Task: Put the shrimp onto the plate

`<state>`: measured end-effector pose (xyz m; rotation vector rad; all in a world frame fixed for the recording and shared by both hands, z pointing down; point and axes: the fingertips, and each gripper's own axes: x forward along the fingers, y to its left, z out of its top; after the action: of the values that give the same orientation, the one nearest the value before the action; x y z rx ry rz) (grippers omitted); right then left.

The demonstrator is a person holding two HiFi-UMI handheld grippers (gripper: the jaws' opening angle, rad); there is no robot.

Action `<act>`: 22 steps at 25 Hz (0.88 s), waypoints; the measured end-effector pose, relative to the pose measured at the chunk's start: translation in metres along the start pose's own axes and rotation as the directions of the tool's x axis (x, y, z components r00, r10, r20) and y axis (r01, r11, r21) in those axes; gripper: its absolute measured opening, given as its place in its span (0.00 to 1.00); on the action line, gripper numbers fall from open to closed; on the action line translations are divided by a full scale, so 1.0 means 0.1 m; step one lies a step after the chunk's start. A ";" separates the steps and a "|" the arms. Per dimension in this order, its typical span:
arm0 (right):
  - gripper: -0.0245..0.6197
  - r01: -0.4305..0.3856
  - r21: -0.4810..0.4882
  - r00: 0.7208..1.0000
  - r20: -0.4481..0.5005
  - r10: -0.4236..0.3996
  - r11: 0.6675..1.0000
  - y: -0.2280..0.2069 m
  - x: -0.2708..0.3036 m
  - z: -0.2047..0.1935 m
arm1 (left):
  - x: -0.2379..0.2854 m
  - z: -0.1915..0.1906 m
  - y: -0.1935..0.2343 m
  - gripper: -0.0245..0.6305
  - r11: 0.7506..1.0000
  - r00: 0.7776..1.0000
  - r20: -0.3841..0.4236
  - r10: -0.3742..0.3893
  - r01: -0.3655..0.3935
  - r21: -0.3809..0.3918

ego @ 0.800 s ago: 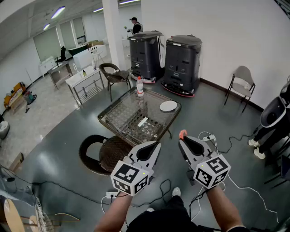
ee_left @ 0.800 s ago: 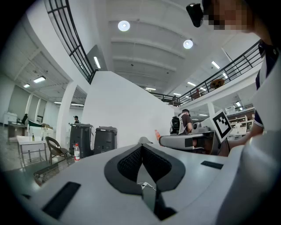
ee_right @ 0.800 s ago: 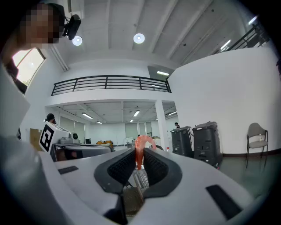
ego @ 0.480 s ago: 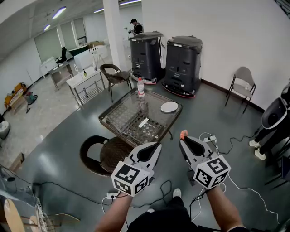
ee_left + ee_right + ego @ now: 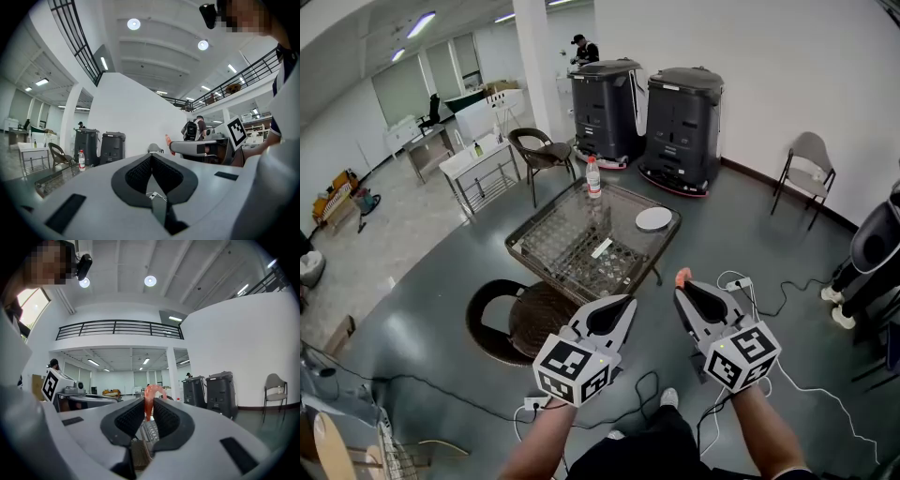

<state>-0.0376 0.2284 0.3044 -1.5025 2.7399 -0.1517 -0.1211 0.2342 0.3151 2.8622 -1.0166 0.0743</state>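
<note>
Shrimp, curled orange-pink [image 5: 150, 398], sits pinched in my right tool [image 5: 682, 289]; left tool [image 5: 151, 157] clenched empty. I should lower close over the round white plate [image 5: 653, 218] on the glass-topped bench [image 5: 551, 246] before releasing.

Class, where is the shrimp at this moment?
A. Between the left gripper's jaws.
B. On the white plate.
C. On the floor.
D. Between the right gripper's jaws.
D: the right gripper is shut on the orange shrimp, held in the air short of the plate.
</note>
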 end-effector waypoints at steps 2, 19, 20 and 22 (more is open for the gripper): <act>0.13 -0.007 0.000 1.000 0.001 0.007 1.000 -0.07 0.03 -0.01 | 0.07 -0.03 0.02 0.05 1.000 1.000 -0.005 0.002 -0.002 -0.005; 0.13 -0.072 -0.007 0.997 0.003 0.072 0.997 -1.49 0.58 0.01 | 1.44 -0.05 0.41 0.05 0.996 0.995 -0.057 0.086 -0.086 -0.002; 0.13 -0.080 -0.008 0.997 0.004 0.080 0.997 -1.57 0.61 0.01 | 1.52 -0.05 0.42 0.05 0.996 0.994 -0.058 0.094 -0.094 0.001; 0.13 -0.094 -0.008 0.996 0.004 0.094 0.996 -1.73 0.68 0.02 | 1.67 -0.03 0.45 0.05 0.994 0.992 -0.061 0.110 -0.110 0.005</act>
<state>0.0711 0.0790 0.3209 -1.3701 2.8040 -0.1361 -0.0201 0.0948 0.3356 2.7847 -1.1615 0.1702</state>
